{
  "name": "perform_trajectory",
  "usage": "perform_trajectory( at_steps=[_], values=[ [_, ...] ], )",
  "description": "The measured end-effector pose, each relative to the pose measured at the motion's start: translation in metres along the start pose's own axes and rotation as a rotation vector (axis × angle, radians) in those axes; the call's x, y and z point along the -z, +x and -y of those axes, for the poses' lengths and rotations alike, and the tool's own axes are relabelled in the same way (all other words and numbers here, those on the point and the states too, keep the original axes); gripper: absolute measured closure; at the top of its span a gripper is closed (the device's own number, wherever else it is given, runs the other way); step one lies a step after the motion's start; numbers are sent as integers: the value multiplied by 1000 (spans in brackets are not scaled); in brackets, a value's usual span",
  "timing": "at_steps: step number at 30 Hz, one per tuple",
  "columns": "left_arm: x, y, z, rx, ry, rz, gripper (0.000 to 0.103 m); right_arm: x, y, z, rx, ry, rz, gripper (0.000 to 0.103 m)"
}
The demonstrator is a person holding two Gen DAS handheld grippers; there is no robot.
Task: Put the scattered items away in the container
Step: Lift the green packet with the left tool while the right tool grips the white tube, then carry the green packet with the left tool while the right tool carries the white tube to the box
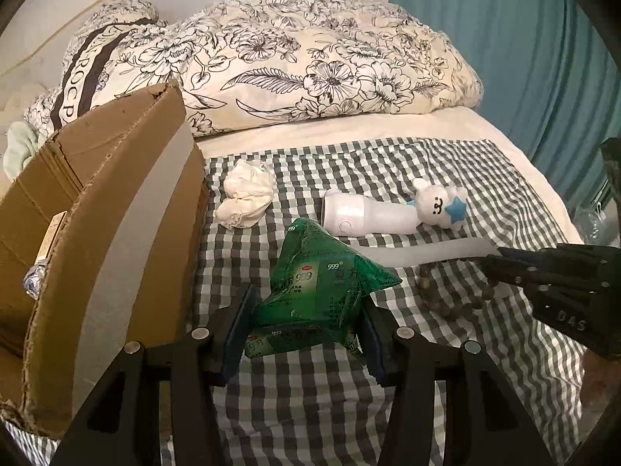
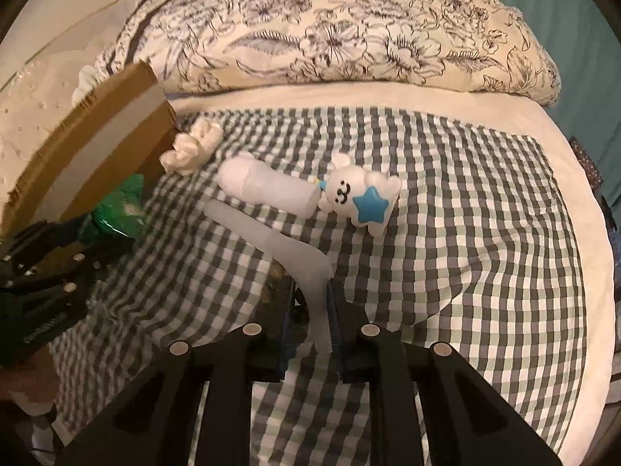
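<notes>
Left gripper: pinching a crumpled green medicine packet between both pads, packet lifted clear of the checked cloth and hanging just right of the cardboard box. Same gripper seen at the left edge of the right wrist view, green packet in its grip beside the box wall.

Right gripper: jaws drawn close together, clamped on the near end of a translucent whitish strip; strip bent, running forward and to the left above the cloth. In the left wrist view, right gripper entering from the right, strip projecting left from its tips. String of brownish beads lying on the cloth under it, partly hidden.

Remaining items on the cloth: white cylindrical device on its side with a white bear figure carrying a blue star touching its far end; crumpled white tissue near the box corner. Same device, figure and tissue confirmed in the right wrist view.

Box open, flap raised, some small items visible inside at the left; identity unclear.

Beyond: floral quilt heaped across the bed, teal curtain at right.
</notes>
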State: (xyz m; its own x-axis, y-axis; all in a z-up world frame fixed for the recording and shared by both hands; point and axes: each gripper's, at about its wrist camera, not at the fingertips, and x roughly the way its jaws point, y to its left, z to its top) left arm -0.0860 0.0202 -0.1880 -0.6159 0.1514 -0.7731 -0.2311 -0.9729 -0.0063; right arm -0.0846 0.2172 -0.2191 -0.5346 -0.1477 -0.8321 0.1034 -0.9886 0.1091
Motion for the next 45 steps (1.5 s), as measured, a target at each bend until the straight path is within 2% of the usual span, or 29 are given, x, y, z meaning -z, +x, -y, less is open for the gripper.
perform_trajectory(
  at_steps=[12, 14, 17, 20, 23, 25, 29, 33, 36, 43, 44, 45],
  values=[
    [2, -22, -9, 4, -14, 29, 52, 12, -36, -8, -11, -16, 44, 87],
    [3, -26, -11, 8, -18, 32, 52, 18, -36, -11, -32, -28, 6, 87],
    [4, -31, -12, 12, -20, 40, 52, 30, -23, -16, -43, -66, -105, 87],
    [5, -37, -15, 17, -27, 48, 52, 42, -10, -24, -6, -113, -182, 86],
    [5, -46, -20, 20, -34, 62, 52, 47, -8, -26, 27, -130, -181, 73],
    [4, -53, -23, 23, -37, 74, 52, 45, -10, -25, 48, -129, -152, 48],
    [3, -74, -31, 18, -37, 113, 52, 36, -13, -33, 77, -167, -64, 43],
    [0, -93, -45, 9, -54, 145, 52, 30, -2, -56, 118, -284, -5, 39],
    [-2, -108, -57, -5, -69, 170, 52, 30, 17, -68, 109, -340, -25, 39],
    [-2, -128, -81, -39, -102, 193, 52, 33, 59, -68, 172, -307, -100, 41],
    [-1, -130, -84, -42, -106, 195, 52, 32, 60, -68, 167, -299, -100, 44],
    [-1, -132, -86, -45, -110, 197, 52, 31, 60, -67, 153, -285, -105, 60]
  ],
)
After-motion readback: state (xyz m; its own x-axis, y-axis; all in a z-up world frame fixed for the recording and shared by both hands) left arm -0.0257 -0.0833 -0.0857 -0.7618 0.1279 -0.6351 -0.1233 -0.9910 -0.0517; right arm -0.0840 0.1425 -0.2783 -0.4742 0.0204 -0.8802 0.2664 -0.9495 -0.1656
